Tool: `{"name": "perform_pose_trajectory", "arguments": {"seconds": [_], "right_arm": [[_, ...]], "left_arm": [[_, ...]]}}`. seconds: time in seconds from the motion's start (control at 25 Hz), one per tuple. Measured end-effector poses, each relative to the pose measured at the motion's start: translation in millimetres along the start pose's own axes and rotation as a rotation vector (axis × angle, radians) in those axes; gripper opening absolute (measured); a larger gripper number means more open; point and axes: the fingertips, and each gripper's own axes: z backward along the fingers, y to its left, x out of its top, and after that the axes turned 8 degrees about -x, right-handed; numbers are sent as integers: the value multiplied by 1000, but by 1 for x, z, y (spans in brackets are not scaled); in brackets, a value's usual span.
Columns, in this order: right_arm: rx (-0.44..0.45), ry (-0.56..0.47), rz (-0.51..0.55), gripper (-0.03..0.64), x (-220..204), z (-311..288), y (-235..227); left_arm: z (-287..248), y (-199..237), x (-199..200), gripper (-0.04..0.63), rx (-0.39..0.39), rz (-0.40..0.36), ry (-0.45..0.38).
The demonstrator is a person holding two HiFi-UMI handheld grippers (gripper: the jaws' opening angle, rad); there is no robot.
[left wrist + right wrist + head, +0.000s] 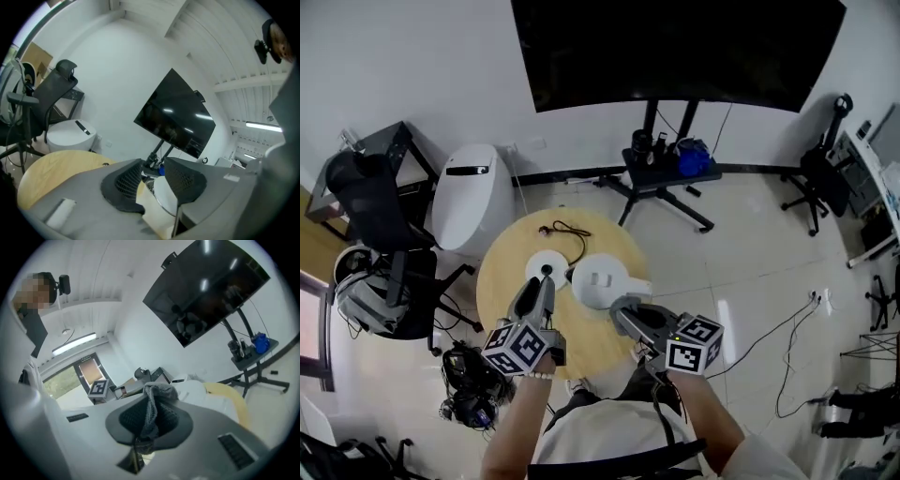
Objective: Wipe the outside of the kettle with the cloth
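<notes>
The round worktop (502, 272) has bare wood along its left and near edges. The white kettle (598, 279) stands upright near the middle, with a stub pointing toward the right claw (149, 423); whether it is spout or handle is unclear. That claw is clamped on the grey cloth (157, 397). The left claw (153, 169) is partly open and empty.

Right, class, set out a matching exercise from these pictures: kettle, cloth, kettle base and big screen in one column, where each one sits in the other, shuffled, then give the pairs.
Column one
1 kettle
2 cloth
3 kettle base
4 screen

Column two
A on a floor stand
B on the round table, off its base
C pinched between the jaws of the right gripper
D flat on the table, left of the kettle in the head view

Pairs: 1-B, 2-C, 3-D, 4-A
</notes>
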Motion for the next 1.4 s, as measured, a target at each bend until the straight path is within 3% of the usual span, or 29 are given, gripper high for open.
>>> {"name": "perform_pose_trajectory", "arguments": {"seconds": [0.24,0.44,0.72,0.88,1.04,1.4], "right_arm": [[132,49,194,31,63,1,-14],[282,98,293,31,90,-11,-34],[445,145,401,31,113,-40,-31],[530,159,360,31,125,-52,-10],[606,160,404,31,131,-56,11],[657,184,491,31,110,22,7]], "left_arm": [[41,-14,-2,8,192,-95,-98],[60,-28,-40,8,406,-79,-144],[88,-64,-78,8,605,-20,-276],[112,-80,-83,8,682,-2,-361],[132,-98,-96,8,754,27,-449],[143,-171,-148,8,830,-18,-451]]}}
